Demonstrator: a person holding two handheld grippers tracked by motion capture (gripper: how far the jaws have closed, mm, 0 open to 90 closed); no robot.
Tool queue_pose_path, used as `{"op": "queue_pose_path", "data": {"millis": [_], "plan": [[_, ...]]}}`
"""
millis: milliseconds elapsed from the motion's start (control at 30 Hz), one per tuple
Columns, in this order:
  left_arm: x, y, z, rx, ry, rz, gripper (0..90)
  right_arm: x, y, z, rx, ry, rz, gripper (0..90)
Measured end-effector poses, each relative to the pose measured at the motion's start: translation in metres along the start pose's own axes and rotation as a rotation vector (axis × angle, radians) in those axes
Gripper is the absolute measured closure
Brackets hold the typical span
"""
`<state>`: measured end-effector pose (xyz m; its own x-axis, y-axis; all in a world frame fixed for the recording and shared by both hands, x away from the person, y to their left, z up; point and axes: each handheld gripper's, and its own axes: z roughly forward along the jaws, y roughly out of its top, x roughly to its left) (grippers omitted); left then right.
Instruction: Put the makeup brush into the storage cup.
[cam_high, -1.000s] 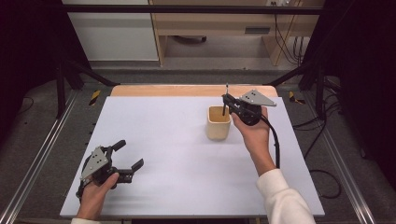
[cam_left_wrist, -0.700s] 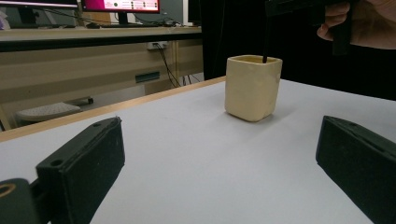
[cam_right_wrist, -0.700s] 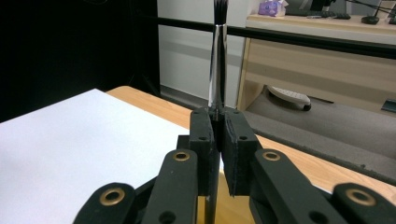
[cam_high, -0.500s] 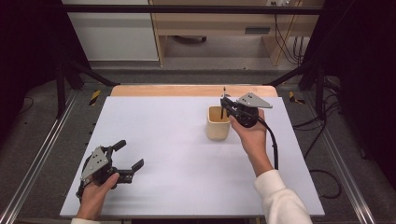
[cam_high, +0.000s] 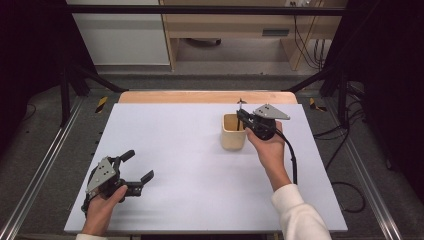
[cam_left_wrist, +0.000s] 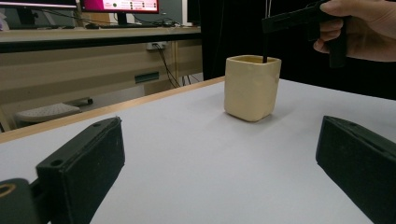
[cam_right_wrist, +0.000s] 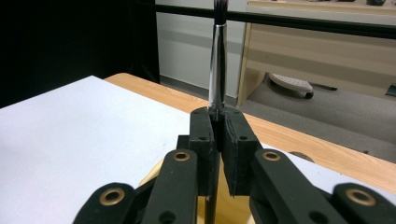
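Observation:
A cream square cup (cam_high: 233, 132) stands right of the middle of the white table (cam_high: 175, 150). My right gripper (cam_high: 241, 116) hovers over the cup's right rim, shut on a slim upright stick (cam_high: 240, 102) whose lower end dips into the cup. In the right gripper view the jaws (cam_right_wrist: 217, 116) pinch the stick's silver shaft (cam_right_wrist: 217, 65), with the cup rim (cam_right_wrist: 154, 176) below. The left gripper view shows the cup (cam_left_wrist: 252, 86), the stick (cam_left_wrist: 265, 49) and the right gripper (cam_left_wrist: 280, 21) above it. My left gripper (cam_high: 140, 165) rests open at the front left, with nothing between its jaws (cam_left_wrist: 219, 172).
A wooden strip (cam_high: 205, 96) borders the table's far edge. Metal rails (cam_high: 35, 175) run along both sides, and cables (cam_high: 345, 192) lie on the floor at the right. A desk with monitors (cam_left_wrist: 116, 5) stands farther off.
My right gripper has sunk slightly with the stick over the cup. The left gripper has stayed put.

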<state>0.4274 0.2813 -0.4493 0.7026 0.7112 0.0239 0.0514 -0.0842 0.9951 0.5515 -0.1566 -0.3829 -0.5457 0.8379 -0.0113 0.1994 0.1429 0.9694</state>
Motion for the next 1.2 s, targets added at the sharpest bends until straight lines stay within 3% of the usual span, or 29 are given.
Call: {"op": "queue_pose_path", "data": {"millis": [467,533,567,733,900,1200], "plan": [[-0.001,0.000,0.001,0.003,-0.004,0.005,1.0,-0.001,-0.009,0.000,0.012,-0.002,0.008,82.0],[-0.001,0.000,0.001,0.002,-0.004,0.005,1.0,-0.002,-0.009,-0.001,0.010,0.005,0.006,79.2],[-0.001,0.000,0.000,0.000,-0.003,0.008,1.0,-0.001,-0.009,-0.003,0.018,0.004,0.015,70.5],[-0.001,0.000,0.000,0.002,-0.001,0.006,1.0,0.002,-0.005,-0.013,0.007,-0.004,-0.017,53.0],[-0.001,0.000,0.000,0.003,-0.001,0.007,1.0,0.003,0.002,-0.023,-0.032,-0.004,-0.010,45.0],[-0.001,0.001,0.000,0.000,-0.001,0.008,1.0,0.003,0.006,-0.034,-0.043,-0.005,-0.002,36.6]]}}
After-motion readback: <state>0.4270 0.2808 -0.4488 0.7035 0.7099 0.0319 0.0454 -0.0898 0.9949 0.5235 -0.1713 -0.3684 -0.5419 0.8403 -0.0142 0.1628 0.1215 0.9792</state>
